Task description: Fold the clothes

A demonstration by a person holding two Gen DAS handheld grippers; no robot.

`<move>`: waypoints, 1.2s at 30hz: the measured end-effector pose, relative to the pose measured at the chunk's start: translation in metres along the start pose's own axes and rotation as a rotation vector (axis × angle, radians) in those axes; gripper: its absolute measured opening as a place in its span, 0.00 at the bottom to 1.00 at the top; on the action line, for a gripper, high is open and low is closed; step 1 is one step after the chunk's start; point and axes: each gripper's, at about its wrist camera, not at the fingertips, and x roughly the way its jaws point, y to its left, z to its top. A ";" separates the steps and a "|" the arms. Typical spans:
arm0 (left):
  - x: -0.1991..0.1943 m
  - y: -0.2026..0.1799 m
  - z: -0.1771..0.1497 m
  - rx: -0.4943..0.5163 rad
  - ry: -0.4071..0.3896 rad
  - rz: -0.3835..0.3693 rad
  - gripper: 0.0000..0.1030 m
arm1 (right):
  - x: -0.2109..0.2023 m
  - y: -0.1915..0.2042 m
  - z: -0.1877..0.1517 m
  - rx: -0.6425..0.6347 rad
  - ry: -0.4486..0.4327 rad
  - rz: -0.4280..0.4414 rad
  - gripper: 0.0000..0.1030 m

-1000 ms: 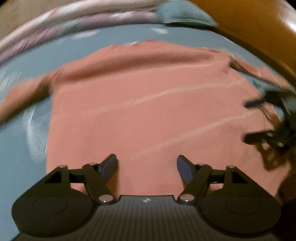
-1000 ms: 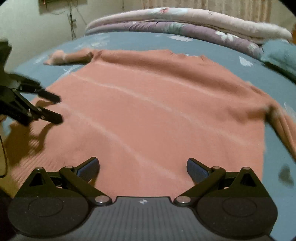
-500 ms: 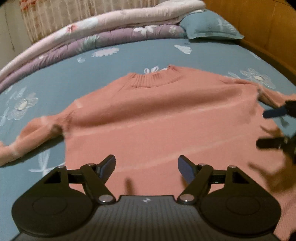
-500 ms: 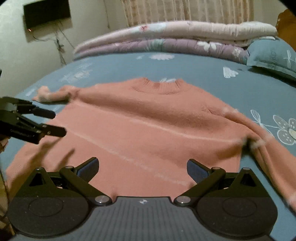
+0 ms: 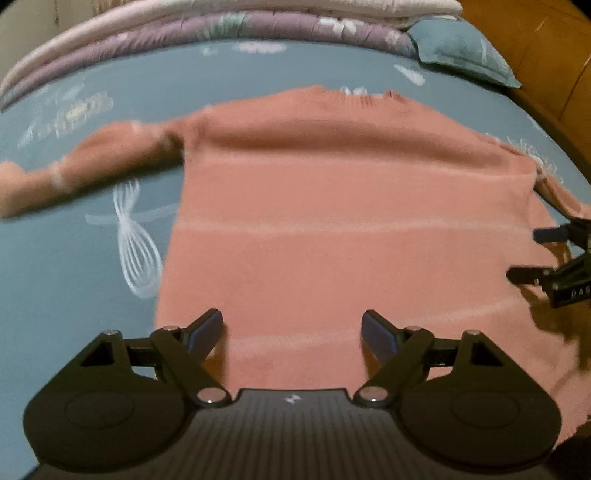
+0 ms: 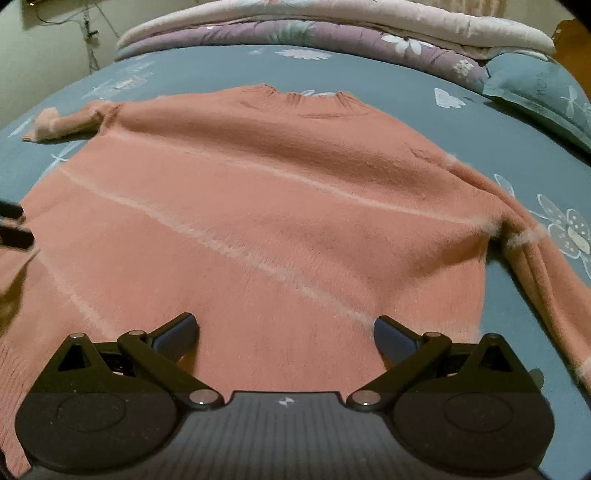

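Observation:
A salmon-pink knitted sweater (image 5: 351,221) with thin pale stripes lies flat on the bed, collar at the far side, both sleeves spread out. In the right wrist view the same sweater (image 6: 258,221) fills the middle. My left gripper (image 5: 293,328) hovers over the hem near the lower left corner, its jaws opening, with nothing held between them. My right gripper (image 6: 284,330) hangs over the hem near the lower right corner, jaws wide apart and empty. The right gripper (image 5: 532,254) also shows at the right edge of the left wrist view.
The bed has a blue-grey floral sheet (image 5: 74,258). Folded purple and pink quilts (image 6: 332,33) and a blue pillow (image 6: 535,85) lie along the far side. A wooden headboard (image 5: 535,55) stands at the right, and a pale wall (image 6: 44,55) at the left.
Both views have shifted, showing the sweater's collar and sleeves more fully. The left gripper's jaws stand a little wider than before. The sweater itself has not moved.

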 end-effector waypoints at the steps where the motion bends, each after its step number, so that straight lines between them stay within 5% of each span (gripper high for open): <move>1: -0.001 0.003 0.007 0.013 -0.026 -0.009 0.80 | 0.001 0.003 0.001 0.011 0.001 -0.013 1.00; 9: 0.057 0.024 0.071 0.152 -0.136 -0.197 0.80 | 0.005 0.009 0.003 0.134 -0.023 -0.116 1.00; 12: 0.088 0.041 0.082 0.105 -0.061 -0.206 0.79 | 0.006 0.012 0.005 0.188 -0.017 -0.155 1.00; 19: 0.075 0.055 0.065 0.159 -0.027 -0.239 0.82 | 0.008 0.015 0.012 0.284 0.036 -0.209 1.00; 28: 0.078 0.052 0.092 0.129 -0.021 -0.351 0.83 | 0.010 0.019 0.013 0.316 0.042 -0.229 1.00; 33: 0.091 0.047 0.082 0.105 -0.010 -0.368 0.99 | 0.010 0.018 0.014 0.308 0.050 -0.223 1.00; 36: 0.089 0.046 0.072 0.140 -0.048 -0.374 0.99 | 0.010 0.016 0.014 0.284 0.056 -0.209 1.00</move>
